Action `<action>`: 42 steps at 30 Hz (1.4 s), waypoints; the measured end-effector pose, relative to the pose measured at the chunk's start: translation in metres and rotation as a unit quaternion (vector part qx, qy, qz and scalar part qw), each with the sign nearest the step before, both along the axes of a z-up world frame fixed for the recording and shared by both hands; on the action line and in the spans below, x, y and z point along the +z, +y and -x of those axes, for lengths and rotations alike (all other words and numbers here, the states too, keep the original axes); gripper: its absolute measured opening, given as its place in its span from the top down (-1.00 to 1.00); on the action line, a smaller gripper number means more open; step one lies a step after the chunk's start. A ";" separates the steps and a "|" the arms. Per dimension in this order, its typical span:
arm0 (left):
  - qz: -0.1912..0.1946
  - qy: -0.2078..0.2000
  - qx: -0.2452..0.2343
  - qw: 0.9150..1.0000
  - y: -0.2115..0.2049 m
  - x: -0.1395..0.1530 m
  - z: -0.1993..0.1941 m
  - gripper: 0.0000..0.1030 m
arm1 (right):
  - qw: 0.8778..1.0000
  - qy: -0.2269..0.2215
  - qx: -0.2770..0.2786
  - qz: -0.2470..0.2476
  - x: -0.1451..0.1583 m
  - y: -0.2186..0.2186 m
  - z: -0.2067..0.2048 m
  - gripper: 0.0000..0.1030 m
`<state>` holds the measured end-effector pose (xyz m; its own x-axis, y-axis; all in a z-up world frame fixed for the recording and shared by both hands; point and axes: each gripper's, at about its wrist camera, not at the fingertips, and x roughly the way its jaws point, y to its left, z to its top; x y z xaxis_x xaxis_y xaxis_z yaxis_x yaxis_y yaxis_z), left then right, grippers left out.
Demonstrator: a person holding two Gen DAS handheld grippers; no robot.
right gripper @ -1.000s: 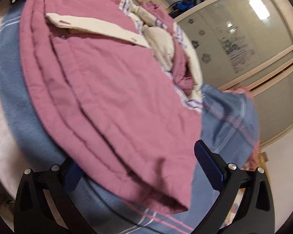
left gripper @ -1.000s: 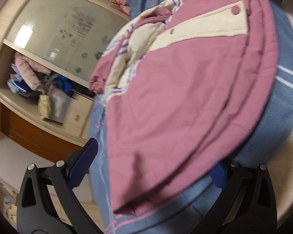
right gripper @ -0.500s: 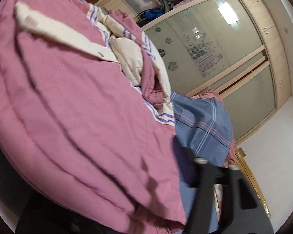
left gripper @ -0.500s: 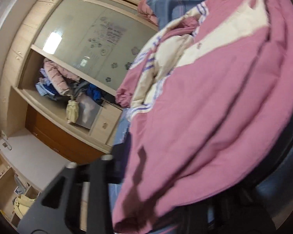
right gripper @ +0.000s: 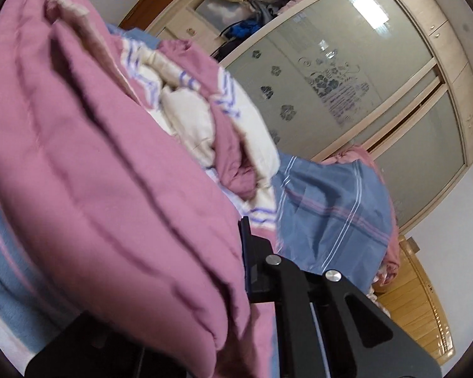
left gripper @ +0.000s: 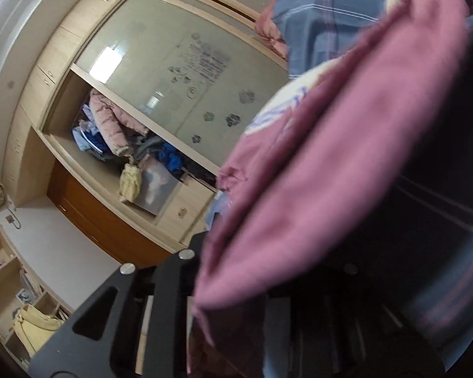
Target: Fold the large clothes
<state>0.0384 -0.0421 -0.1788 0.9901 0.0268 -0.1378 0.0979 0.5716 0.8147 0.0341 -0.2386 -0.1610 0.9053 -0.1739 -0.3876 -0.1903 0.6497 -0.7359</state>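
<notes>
A large pink quilted jacket (left gripper: 315,173) with a cream, purple-striped lining (right gripper: 186,110) lies on a blue striped bedsheet (right gripper: 331,208). Its near hem is lifted off the bed. In the left wrist view my left gripper (left gripper: 252,289) is shut on one corner of that hem, and the pink fabric drapes over and hides the right finger. In the right wrist view the jacket (right gripper: 110,189) fills the left half. My right gripper (right gripper: 205,299) has its jaws closing tight on the other hem corner. Only its right finger (right gripper: 258,267) shows.
A wardrobe with frosted sliding doors (right gripper: 347,78) stands beyond the bed. Its open shelf (left gripper: 116,132) is heaped with clothes. A bunched blue sheet (left gripper: 324,15) and pink bedding lie at the bed's far end. A wooden bed frame (right gripper: 419,299) shows at the right.
Both grippers closed from wide open onto the jacket's near hem and rose, lifting it off the bed. The views tilted up toward the wardrobe.
</notes>
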 end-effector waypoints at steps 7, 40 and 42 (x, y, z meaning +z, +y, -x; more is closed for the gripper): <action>0.004 -0.075 0.041 0.996 -0.018 0.085 -0.126 0.26 | 0.999 -0.032 -0.007 0.014 0.082 -0.022 -0.120 0.79; 0.098 0.022 0.217 0.971 -0.024 0.091 -0.346 -0.82 | 0.970 0.006 -0.239 0.048 0.115 -0.038 -0.358 -0.97; 0.135 0.048 0.190 0.971 -0.038 0.083 -0.333 -0.82 | 0.976 -0.005 -0.217 -0.020 0.116 -0.033 -0.348 -0.97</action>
